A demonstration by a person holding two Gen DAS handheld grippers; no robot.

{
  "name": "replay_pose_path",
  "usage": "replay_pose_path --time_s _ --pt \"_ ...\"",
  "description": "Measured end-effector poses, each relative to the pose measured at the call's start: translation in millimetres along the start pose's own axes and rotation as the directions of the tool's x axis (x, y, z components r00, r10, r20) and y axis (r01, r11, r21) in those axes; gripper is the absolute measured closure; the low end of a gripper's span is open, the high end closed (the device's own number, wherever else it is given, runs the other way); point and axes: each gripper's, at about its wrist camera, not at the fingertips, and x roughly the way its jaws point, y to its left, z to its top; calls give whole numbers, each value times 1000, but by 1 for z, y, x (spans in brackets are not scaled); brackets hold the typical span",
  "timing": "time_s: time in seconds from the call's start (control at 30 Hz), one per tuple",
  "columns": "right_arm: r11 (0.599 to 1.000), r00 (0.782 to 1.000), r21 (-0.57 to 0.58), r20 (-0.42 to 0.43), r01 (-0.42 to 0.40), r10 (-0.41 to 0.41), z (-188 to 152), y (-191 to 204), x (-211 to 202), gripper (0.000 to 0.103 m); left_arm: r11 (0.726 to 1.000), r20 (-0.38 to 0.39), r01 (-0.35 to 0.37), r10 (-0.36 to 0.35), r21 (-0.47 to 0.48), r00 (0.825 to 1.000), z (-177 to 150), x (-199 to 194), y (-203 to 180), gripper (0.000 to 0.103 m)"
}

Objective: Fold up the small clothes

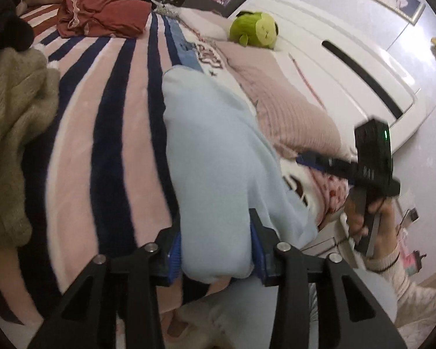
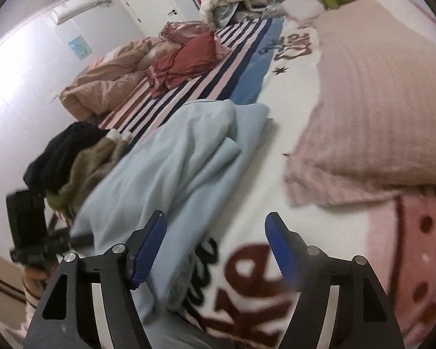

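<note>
Scene on a bed covered by a striped blanket. The light-blue garment lay lengthwise down the middle of the blanket, bunched into soft folds, between the stripes on one side and a pink ribbed pillow on the other. The left gripper pinched the near end of this garment: both blue pads pressed against the cloth, which filled the gap between them. The right gripper stood with its jaws spread and nothing between them; its left-hand pad lay just beside the garment's near edge, over the white printed part of the blanket, and whether it touched the cloth could not be told. In the left wrist view the right gripper appeared to the right, held in a hand with a pale sleeve. A dark-red garment lay farther up the bed, an olive knit and a black item beside it at the left edge, and a green plush toy near the white headboard.
</note>
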Motion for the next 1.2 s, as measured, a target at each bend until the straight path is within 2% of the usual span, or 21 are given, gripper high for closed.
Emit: replay_pose_path --time_s 0.07,0.13,0.23,0.3,0.33,0.4,0.47,0.6,0.73,0.87,1.03,1.2 --pt "999 998 27 -41 -42 43 13 -2 22 20 1000 -16 -13 13 -1 1000 1 6 1 61" --pt "993 990 60 -90 -101 107 23 -4 45 20 1000 -16 -9 9 1 1000 2 11 3 53" --pt "985 979 102 -132 -142 155 39 -10 81 20 1000 -22 4 -5 -14 1000 3 18 8 52" --pt "981 975 104 -128 -166 179 47 -9 98 31 1000 -20 14 -14 -24 1000 5 24 10 51" --pt "980 976 105 -122 -168 180 49 -9 102 54 1000 -17 13 -14 -22 1000 6 25 10 58" --pt "976 974 123 -122 -178 193 53 -8 113 70 1000 -9 12 -12 -15 1000 9 26 9 65" --pt "978 977 119 -107 -169 182 55 -3 115 77 1000 -1 11 -11 -3 1000 14 24 6 68" --pt "989 989 55 -50 -139 141 63 18 94 81 998 51 -4 0 69 999 29 3 -13 69" --pt "991 990 -5 37 -134 134 87 55 64 81 988 124 -26 8 150 992 56 -40 -35 69" --pt "983 976 -55 127 -173 178 118 104 35 81 978 216 -69 26 198 976 85 -104 -48 69" --pt "967 953 -156 195 -203 232 153 188 16 81 975 324 -120 54 187 944 103 -189 -43 69" --pt "936 933 -234 184 -264 309 171 275 29 81 973 410 -199 136 115 902 98 -268 -13 69"
